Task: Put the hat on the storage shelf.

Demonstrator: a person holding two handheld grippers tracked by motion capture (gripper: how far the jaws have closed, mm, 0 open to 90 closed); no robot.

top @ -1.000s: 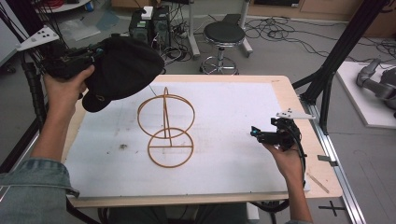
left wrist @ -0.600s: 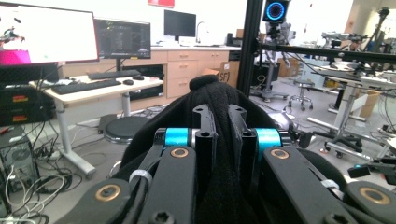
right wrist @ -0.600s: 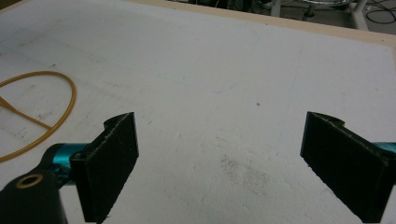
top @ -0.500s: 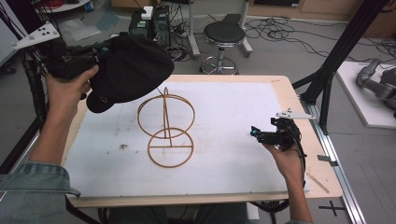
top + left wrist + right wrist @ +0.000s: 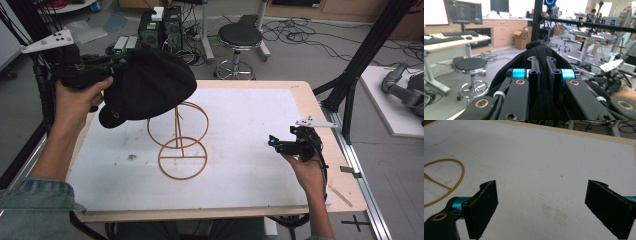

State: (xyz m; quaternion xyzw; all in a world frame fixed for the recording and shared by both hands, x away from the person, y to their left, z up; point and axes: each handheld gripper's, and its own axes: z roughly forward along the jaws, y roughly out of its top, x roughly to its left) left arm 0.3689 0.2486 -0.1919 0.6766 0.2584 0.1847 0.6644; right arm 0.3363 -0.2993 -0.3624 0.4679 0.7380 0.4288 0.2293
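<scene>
Black cap [image 5: 145,85] held in the air over the far left part of the table [image 5: 250,195], above and partly in front of the wire stand [image 5: 181,140]. Left gripper [image 5: 122,59] at the cap's far left edge, jaws pinched tight on a fold of the black fabric; in the left gripper view, cloth [image 5: 541,75] squeezed between the two nearly meeting jaws and bulging up past their tips, the cap's button at the top. Crown of the cap spread to the right of that gripper, brim drooping toward the near left, a small round badge visible on it. Cap's lower edge overlapping the upper ring of the stand as seen from above; whether touching the wire or just clear of it, cannot tell.

Wire stand upright near the table's middle, round base flat on the white surface, a vertical ring on a thin post.

Right gripper [image 5: 274,142] low over the near right part of the table, well apart from the cap, pointing left toward the stand. Jaws wide apart in the right gripper view [image 5: 541,207], bare white tabletop between them, a curve of the stand's base [image 5: 447,185] at far left.
</scene>
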